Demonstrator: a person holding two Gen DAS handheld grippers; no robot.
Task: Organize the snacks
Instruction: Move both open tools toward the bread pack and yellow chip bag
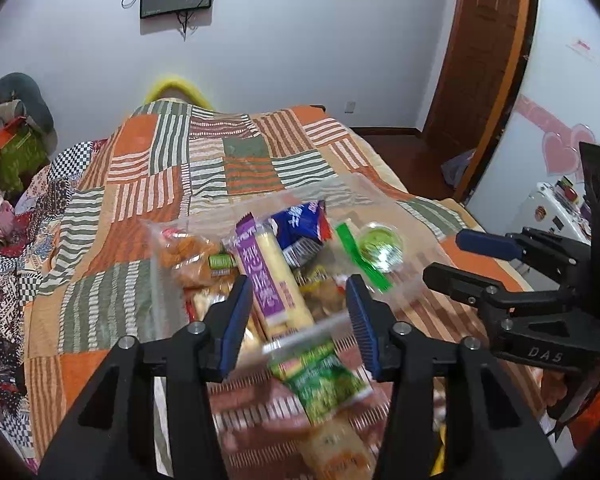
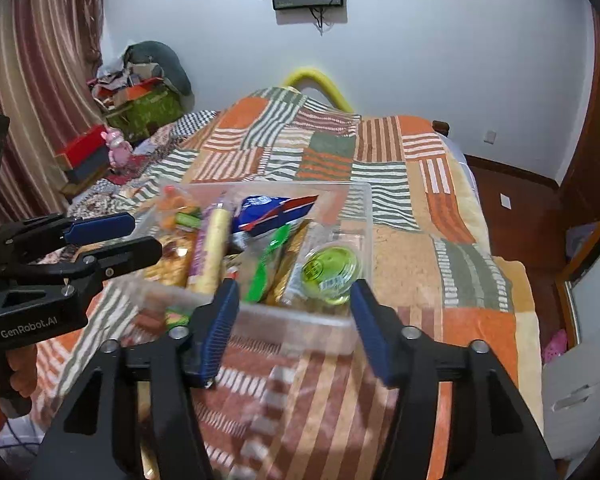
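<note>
On the quilt (image 2: pixel 404 240), one clear bin (image 2: pixel 364 208); two hand-held grippers gape.

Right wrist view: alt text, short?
Open right tongs hover at the near wall of a clear bin packed with snacks, including a green cup and a blue bag, on a patchwork bed. The left tongs reach in from the left.

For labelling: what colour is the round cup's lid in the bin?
Green lid, clearest in the right wrist view.
</note>
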